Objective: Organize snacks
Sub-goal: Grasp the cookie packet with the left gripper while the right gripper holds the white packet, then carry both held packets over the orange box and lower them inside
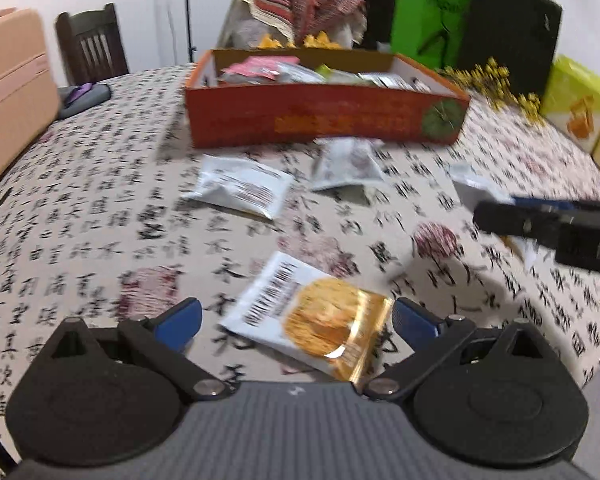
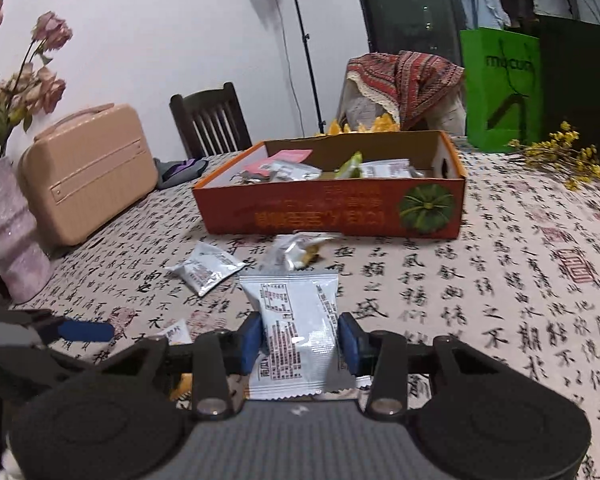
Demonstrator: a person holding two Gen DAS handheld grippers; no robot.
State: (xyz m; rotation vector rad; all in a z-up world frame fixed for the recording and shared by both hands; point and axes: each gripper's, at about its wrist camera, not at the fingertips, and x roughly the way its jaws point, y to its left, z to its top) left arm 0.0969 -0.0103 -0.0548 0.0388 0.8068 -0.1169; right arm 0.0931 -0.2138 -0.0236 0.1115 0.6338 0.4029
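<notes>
We see the right gripper (image 2: 300, 340) clamped on a white snack packet (image 2: 296, 328), its blue pads pressing both sides, with the orange box (image 2: 328, 212) of snacks farther back on the table (image 2: 500, 280). The left gripper (image 1: 296, 320) hangs wide open over a gold-and-white cracker packet (image 1: 312, 320) lying between its fingers, seemingly untouched, though that view is blurred. Two more white packets (image 1: 240, 190) lie loose just in front of the box.

2 low wrist views, shared orange box (image 1: 324, 120)
</notes>
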